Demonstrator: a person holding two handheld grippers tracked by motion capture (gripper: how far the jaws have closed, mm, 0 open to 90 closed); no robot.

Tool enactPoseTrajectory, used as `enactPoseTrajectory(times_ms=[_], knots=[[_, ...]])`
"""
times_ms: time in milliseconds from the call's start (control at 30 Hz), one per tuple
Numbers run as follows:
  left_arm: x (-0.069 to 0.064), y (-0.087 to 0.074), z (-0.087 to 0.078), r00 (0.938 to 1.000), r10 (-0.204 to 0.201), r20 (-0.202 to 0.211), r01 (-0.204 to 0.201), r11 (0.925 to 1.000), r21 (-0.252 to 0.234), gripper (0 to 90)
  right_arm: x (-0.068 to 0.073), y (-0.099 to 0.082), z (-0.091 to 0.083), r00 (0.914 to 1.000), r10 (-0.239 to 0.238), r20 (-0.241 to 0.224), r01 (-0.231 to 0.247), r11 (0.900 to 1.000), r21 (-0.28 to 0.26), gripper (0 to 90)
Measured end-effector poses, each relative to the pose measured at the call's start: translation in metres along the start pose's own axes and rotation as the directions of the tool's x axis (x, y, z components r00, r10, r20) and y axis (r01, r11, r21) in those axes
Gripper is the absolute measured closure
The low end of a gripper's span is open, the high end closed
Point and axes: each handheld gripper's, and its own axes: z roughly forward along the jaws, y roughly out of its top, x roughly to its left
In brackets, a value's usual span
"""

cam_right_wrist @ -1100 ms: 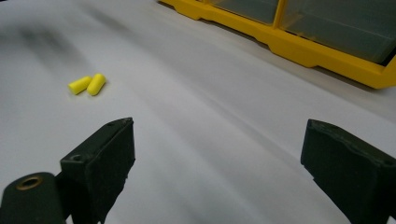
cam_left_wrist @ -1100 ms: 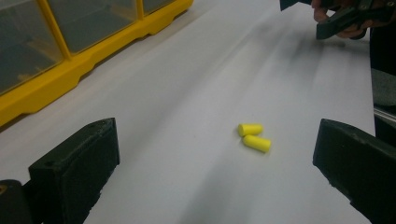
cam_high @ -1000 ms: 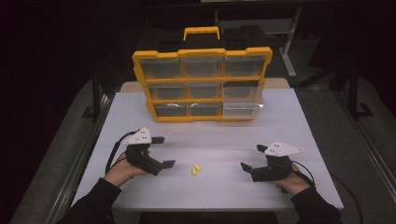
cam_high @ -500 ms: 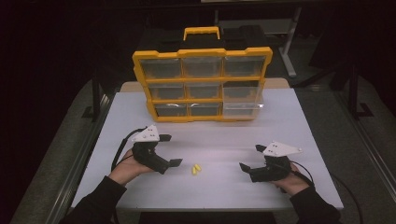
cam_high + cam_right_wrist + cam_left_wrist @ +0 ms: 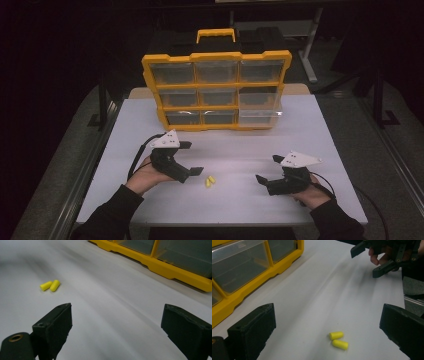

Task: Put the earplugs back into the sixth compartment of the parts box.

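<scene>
From the high view, two small yellow foam earplugs [image 5: 210,181] lie side by side on the white surface [image 5: 240,145], untouched. The left gripper [image 5: 192,161] hovers just beside them with its jaws spread wide, while the right gripper [image 5: 266,170] rests well apart, also released. Behind stands the yellow plastic organizer case with clear drawers [image 5: 216,90], all drawers shut. In the left gripper view, the earplugs [image 5: 338,340] sit between the open jaws, nothing pinched yet. In the right gripper view, the earplugs [image 5: 50,285] lie off to the side, far from its empty jaws. So the pickup looks barely begun: grasping and stowing both remain.
</scene>
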Motion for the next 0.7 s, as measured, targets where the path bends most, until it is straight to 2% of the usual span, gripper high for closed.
enactPoseTrajectory(times_ms=[700], knots=[[-0.006, 0.014, 0.029, 0.9994, 0.005, 0.033, -0.005, 1.0000, -0.007, 0.3, 0.000, 0.001, 0.001, 0.9999, -0.009, -0.010, 0.009, 1.0000, -0.003, 9.2]])
